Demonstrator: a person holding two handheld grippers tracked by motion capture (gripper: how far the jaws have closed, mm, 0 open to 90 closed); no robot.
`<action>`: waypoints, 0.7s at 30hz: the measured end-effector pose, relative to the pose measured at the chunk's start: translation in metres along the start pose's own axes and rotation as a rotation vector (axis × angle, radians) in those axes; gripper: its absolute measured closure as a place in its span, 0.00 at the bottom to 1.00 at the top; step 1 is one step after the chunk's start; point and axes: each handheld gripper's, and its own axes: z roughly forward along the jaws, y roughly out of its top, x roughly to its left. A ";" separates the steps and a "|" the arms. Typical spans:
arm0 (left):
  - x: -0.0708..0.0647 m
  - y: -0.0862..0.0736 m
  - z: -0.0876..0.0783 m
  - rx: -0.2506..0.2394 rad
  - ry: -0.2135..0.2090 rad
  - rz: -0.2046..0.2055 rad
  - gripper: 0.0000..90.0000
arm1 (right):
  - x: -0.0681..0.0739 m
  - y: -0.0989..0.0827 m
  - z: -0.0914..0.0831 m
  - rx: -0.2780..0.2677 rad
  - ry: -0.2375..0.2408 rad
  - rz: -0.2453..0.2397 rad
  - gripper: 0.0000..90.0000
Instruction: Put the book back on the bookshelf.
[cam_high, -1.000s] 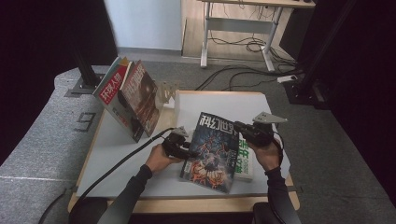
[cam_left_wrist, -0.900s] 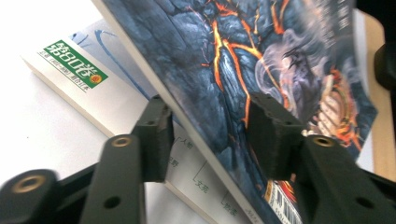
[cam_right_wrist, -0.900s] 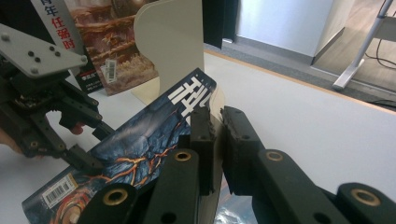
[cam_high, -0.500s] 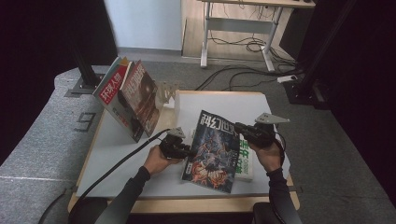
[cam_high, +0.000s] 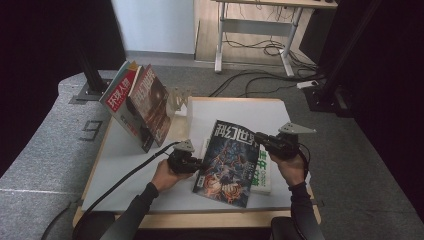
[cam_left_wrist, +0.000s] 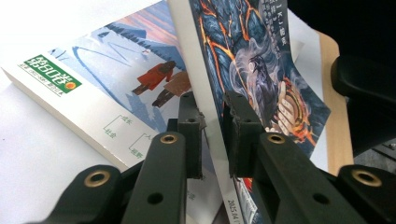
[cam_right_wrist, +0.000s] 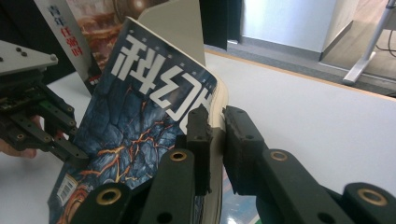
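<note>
High view: the left gripper (cam_high: 196, 163) has just closed its jaws on the left edge of the dark-covered magazine (cam_high: 230, 162), joining the right gripper (cam_high: 261, 139), whose jaws pinch the opposite edge. With both edges held, the magazine tilts above the green-titled book (cam_high: 262, 172) near the tabletop's (cam_high: 240, 110) front right corner, likely ready to be carried to the upright magazines (cam_high: 140, 105) at the left edge.

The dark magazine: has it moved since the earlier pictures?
Yes. The dark magazine has tilted up off the white book, lifted by both grippers.
</note>
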 end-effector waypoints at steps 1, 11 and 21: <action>0.000 0.000 -0.001 -0.001 -0.002 0.003 0.88 | 0.000 0.000 -0.001 -0.004 0.004 0.005 0.87; -0.006 -0.003 -0.007 -0.015 -0.001 0.008 0.90 | -0.001 0.001 -0.003 -0.012 0.025 0.015 0.74; -0.009 -0.005 -0.008 -0.026 -0.019 0.019 0.91 | -0.010 -0.008 0.002 0.004 0.020 0.067 0.58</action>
